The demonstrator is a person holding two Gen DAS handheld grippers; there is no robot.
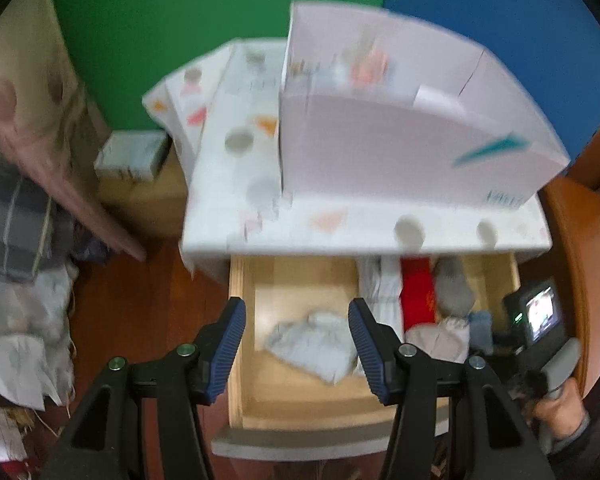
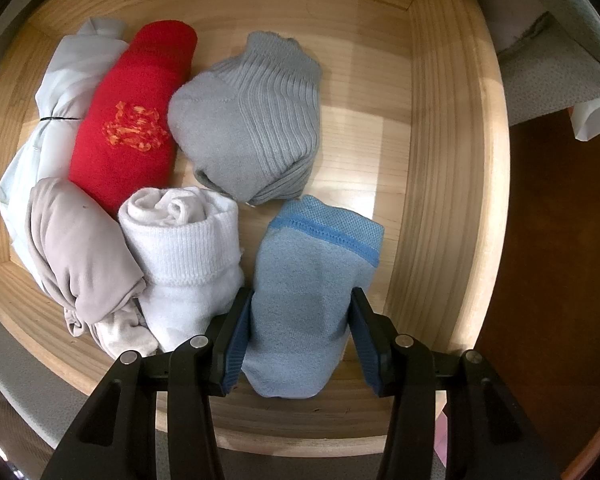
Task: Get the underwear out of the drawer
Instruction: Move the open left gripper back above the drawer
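while the drawer (image 1: 244, 320) stands open:
left gripper (image 1: 297, 346): jaws apart, empty, above a crumpled pale cloth (image 1: 314, 346)
right gripper (image 2: 300, 338): clamped on the blue sock (image 2: 308, 288), near right corner

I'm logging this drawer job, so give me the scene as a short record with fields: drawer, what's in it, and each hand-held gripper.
drawer: pale wooden drawer, pulled open
contents: red rolled cloth with orange stitching, grey ribbed sock bundle, white ribbed sock roll, beige rolled garment, crumpled pale garment lying apart
left hand-held gripper: open above the crumpled garment, holding nothing
right hand-held gripper: straddles the light blue knitted sock; grip unclear
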